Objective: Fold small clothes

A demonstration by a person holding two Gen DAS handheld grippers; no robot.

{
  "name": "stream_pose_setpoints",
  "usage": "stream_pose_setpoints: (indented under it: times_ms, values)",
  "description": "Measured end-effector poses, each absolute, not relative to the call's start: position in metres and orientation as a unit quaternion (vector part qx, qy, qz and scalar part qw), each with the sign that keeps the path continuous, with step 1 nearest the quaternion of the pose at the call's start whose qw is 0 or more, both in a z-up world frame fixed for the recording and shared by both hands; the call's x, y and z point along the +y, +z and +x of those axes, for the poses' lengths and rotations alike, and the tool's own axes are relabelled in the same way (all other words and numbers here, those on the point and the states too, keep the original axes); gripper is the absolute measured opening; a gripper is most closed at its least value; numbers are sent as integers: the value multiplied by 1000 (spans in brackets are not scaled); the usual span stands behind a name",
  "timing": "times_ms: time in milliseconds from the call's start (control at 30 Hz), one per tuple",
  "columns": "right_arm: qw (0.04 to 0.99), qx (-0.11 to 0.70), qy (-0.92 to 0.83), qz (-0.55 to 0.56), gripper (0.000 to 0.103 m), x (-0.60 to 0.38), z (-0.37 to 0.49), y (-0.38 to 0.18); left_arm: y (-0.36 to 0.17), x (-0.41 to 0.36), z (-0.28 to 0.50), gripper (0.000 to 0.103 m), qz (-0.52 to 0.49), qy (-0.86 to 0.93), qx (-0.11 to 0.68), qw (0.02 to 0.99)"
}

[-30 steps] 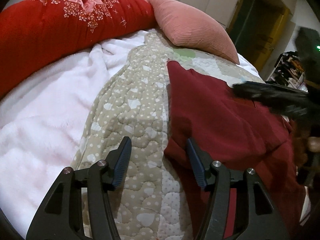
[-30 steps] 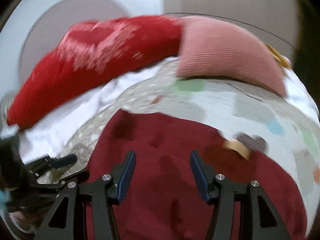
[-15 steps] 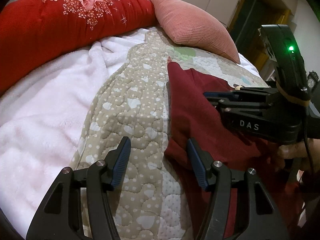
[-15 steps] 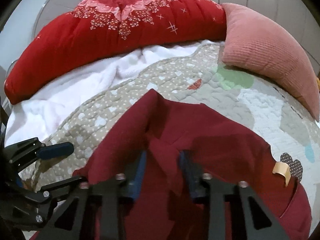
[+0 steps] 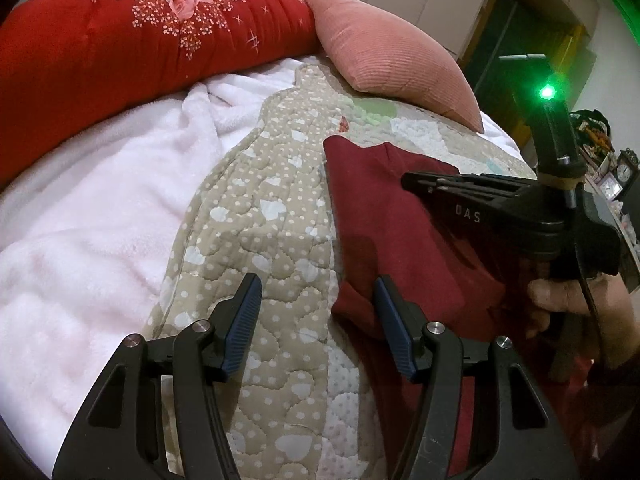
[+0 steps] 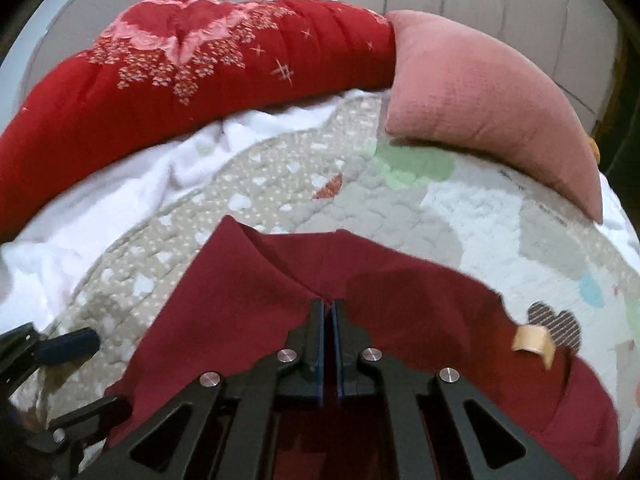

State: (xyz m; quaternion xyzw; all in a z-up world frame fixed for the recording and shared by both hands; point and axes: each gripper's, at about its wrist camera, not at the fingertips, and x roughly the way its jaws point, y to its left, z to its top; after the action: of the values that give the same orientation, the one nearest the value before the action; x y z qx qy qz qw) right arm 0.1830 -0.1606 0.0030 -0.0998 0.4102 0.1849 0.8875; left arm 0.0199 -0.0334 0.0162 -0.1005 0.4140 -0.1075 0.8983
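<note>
A dark red garment (image 5: pixel 384 216) lies on a quilted bedspread (image 5: pixel 264 216); it also shows in the right wrist view (image 6: pixel 248 280). My left gripper (image 5: pixel 316 300) is open, straddling the garment's left edge low over the quilt. My right gripper (image 6: pixel 328 308) is shut on a pinched fold of the garment near its middle. It shows from the side in the left wrist view (image 5: pixel 412 182), fingers closed over the cloth. A tan tag (image 6: pixel 534 342) sits on the garment's right part.
A big red floral cushion (image 5: pixel 132 44) and a pink pillow (image 5: pixel 392 60) lie at the head of the bed. A white fleece blanket (image 5: pixel 80 216) covers the left side. The left gripper's fingers show at the lower left of the right wrist view (image 6: pixel 68 346).
My right gripper came down from open and closed on a fold of the red garment. The left gripper stayed open in about the same place.
</note>
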Motion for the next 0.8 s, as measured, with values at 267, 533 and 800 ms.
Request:
stream_pose_setpoints:
  times_ms: [267, 533, 800]
  values:
    - [894, 407, 182, -43, 34, -182, 152, 38, 16, -34, 20, 59, -99, -106, 415, 898]
    - [873, 448, 192, -24, 34, -194, 89, 37, 16, -35, 19, 59, -99, -106, 415, 898]
    - [868, 464, 176, -15, 34, -201, 65, 31, 19, -32, 18, 59, -100, -107, 411, 900]
